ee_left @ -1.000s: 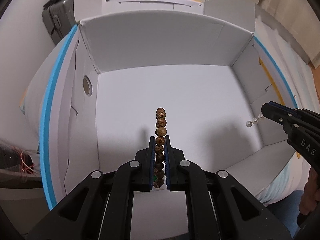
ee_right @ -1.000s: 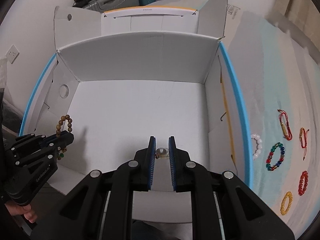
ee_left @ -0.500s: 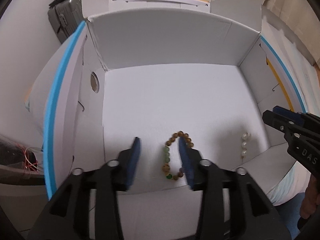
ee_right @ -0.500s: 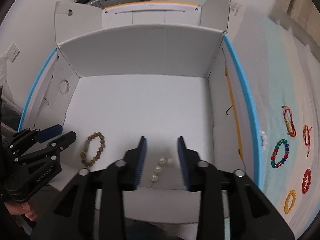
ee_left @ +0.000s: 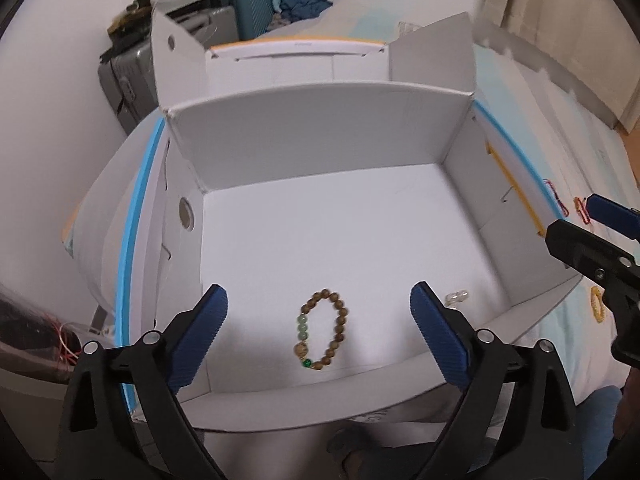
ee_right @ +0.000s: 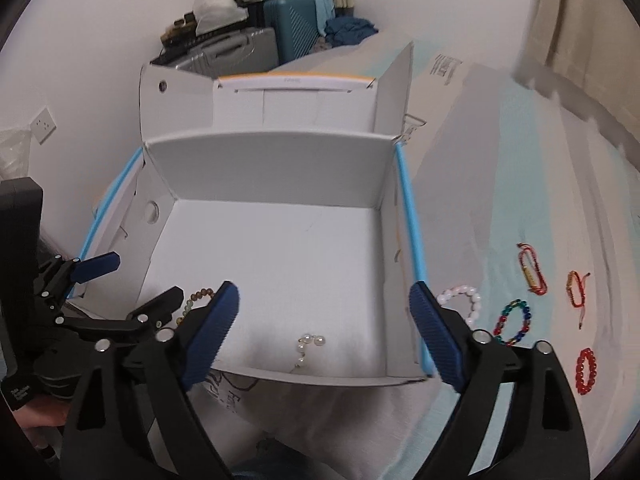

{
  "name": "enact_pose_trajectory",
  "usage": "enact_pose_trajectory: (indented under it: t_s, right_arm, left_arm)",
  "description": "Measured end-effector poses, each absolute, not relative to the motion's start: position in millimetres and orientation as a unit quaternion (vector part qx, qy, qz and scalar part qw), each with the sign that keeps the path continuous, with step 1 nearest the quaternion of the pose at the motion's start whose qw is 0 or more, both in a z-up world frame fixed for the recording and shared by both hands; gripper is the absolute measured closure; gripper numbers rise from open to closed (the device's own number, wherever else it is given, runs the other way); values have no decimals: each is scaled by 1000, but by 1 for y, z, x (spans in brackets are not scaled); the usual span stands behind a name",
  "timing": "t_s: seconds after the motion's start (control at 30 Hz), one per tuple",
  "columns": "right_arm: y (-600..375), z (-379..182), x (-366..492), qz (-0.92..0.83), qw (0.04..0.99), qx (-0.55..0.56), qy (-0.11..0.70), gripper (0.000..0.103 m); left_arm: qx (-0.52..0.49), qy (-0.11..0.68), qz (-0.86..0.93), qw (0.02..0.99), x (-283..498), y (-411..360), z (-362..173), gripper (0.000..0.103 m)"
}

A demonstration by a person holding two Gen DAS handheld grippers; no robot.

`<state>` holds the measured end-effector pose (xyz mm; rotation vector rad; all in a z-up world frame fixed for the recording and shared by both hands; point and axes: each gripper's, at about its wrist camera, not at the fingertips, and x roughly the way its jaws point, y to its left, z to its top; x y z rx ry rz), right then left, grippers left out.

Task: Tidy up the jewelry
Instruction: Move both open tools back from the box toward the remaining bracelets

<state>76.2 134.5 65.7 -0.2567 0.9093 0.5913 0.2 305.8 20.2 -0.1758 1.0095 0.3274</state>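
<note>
Fingers spread wide on both grippers, nothing held or touched by either. Left gripper [ee_left: 318, 320] hangs over the near part of the white box [ee_left: 320, 136], its blue pads well apart on either side of the wooden bead bracelet [ee_left: 322, 334]. That bracelet lies flat as an open loop on the box floor near the front wall, brown beads with a few pale green ones and one dark green bead; it is clear of both pads.

Right gripper [ee_right: 324, 320] sits above the box's front edge, also fully apart. Below and between its pads, the pearl strand [ee_right: 308, 346] rests on the box floor close to the front wall, partly bunched, one end trailing toward the rim. No contact with the pads.

Placement reads as sorting: both pieces lie inside the box, side by side but apart, so each stays untangled and easy to see. Judging by this, two items are stowed and both grippers are free for the next one.

Remaining pieces are outside, on the pale blue bed cover [ee_right: 520, 200] to the right of the box: a white bead bracelet [ee_right: 464, 300] just beside the box wall, a multicolour bead bracelet [ee_right: 514, 322], a red cord bracelet [ee_right: 530, 268], an orange-red cord bracelet [ee_right: 578, 290], and a red bead bracelet [ee_right: 586, 370]. The right gripper is nearer these, so it seems the likely one to fetch next.
</note>
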Motion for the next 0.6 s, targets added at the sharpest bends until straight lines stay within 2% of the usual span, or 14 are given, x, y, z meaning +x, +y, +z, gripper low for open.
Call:
enact_pose_trajectory:
  t_s: [0.13,0.6]
  right_arm:
    - [121,77,74,267,863,-115,414,8]
    - [54,99,76,226,887,-82,393,8]
  left_arm:
    - [-77,464,152,869,-3,291,33,6]
    - [-54,432,120,892,5,229,62,6]
